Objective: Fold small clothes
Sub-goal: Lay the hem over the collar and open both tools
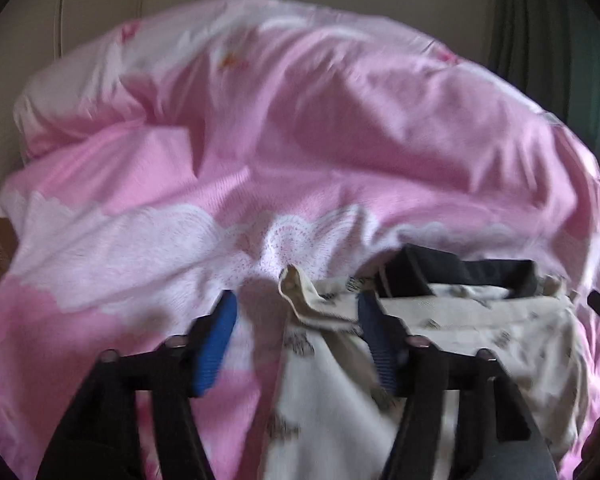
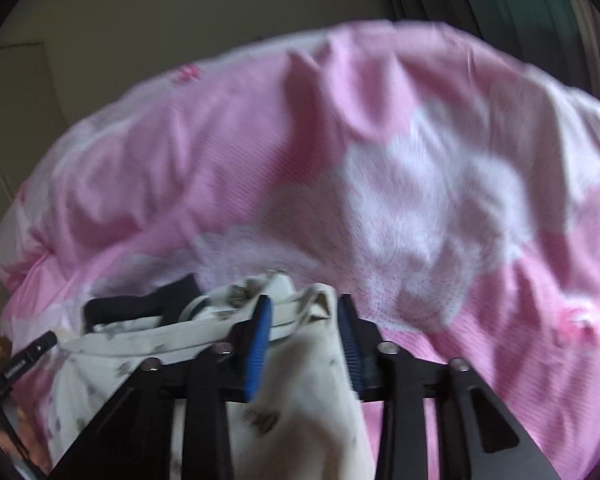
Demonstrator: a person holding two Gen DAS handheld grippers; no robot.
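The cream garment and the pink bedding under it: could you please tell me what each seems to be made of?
Cream garment: soft matte woven or knit cloth, probably cotton; it creases and drapes limply, with small dark prints and a navy collar.
Pink bedding: thin matte printed fabric, likely cotton or a blend; fine wrinkles, puffy folds, white lace-like pattern.

The left gripper (image 1: pixel 296 312), black-framed with ribbed blue pads, points downward with its jaws standing well apart; one pad (image 1: pixel 216 344) sits toward 9 o'clock, the other toward 3 o'clock. The right gripper (image 2: pixel 304 316), of the same build, also tilts downward, its jaws parted less widely, pads not pressing together.
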